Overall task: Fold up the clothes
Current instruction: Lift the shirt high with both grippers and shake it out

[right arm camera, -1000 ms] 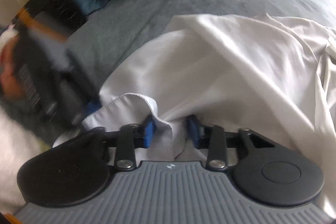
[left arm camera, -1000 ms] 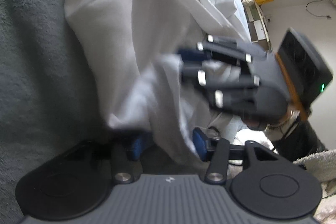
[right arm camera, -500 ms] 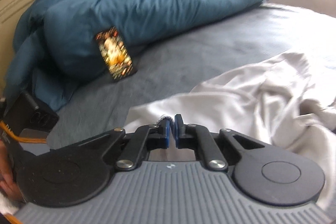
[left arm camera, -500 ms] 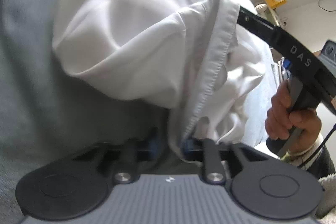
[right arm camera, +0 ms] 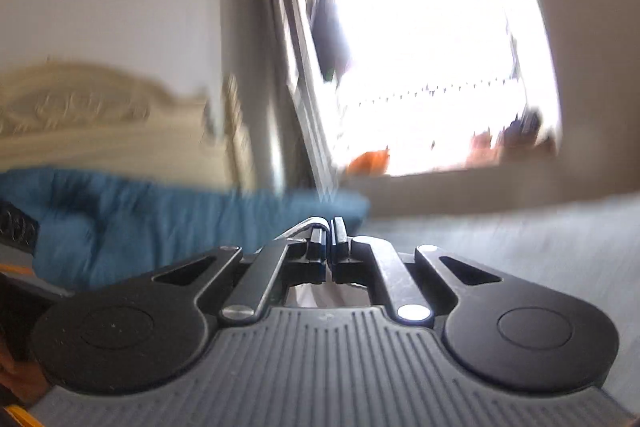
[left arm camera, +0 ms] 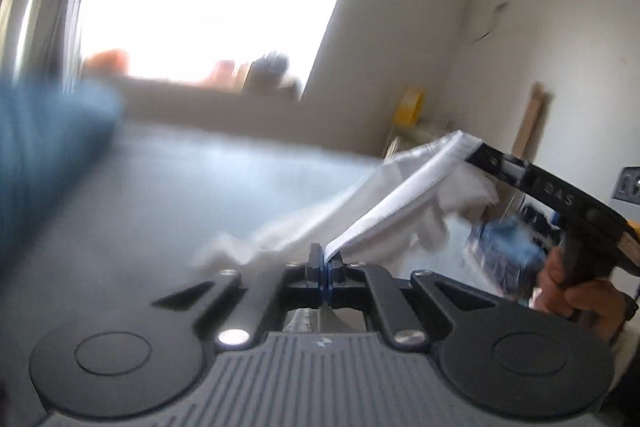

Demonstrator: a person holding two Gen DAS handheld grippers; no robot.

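above the grey bed, i had the left gripper and right gripper clamped on the white shirt, its banded edge taut between them.

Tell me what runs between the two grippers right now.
In the left wrist view, the white shirt's stitched edge stretches taut from the left gripper up to the right gripper, both shut on it; nothing else lies between.
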